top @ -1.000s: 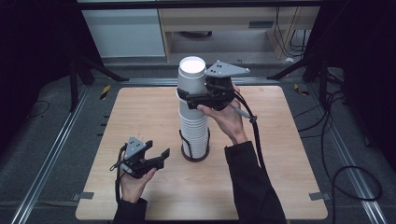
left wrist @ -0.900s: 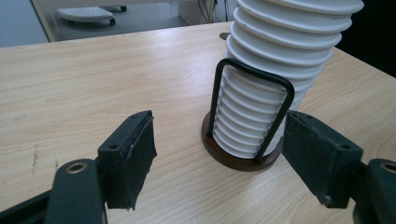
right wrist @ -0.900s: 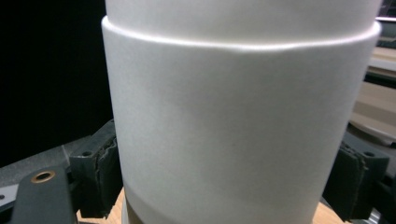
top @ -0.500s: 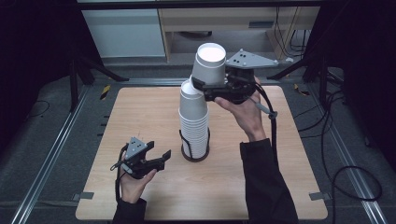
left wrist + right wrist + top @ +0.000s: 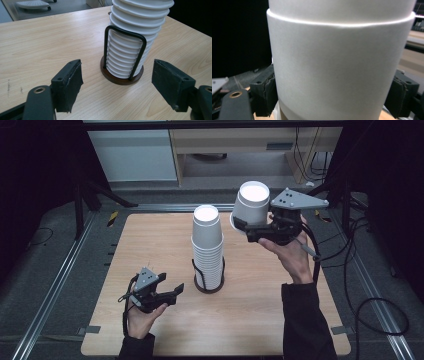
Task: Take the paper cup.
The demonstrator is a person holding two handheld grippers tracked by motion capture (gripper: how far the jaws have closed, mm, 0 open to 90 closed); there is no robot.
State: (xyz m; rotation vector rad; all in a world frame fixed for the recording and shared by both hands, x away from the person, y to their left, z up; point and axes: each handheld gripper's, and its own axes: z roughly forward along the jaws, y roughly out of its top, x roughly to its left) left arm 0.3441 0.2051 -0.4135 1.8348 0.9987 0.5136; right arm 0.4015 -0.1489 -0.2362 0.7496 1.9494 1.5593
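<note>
A tall stack of white paper cups (image 5: 207, 245) stands in a black wire holder with a round brown base (image 5: 207, 286) at the middle of the wooden table (image 5: 150, 240). My right gripper (image 5: 244, 226) is shut on one white cup (image 5: 250, 202), held tilted in the air to the right of the stack and above it. In the right gripper view the cup (image 5: 337, 70) sits between the two pads (image 5: 265, 92). My left gripper (image 5: 176, 291) stands open near the table's front left, jaws wide apart and empty. It faces the stack (image 5: 135, 37) and the holder (image 5: 122, 77).
Metal rails run along both sides of the table. Cables (image 5: 370, 270) lie on the dark floor at the right. A pale cabinet and a wooden shelf (image 5: 225, 150) stand beyond the far edge. Bare wood lies left and right of the stack.
My right gripper has lifted the top cup off the stack and carried it to the right, tilting it. The left gripper has stayed where it was.
</note>
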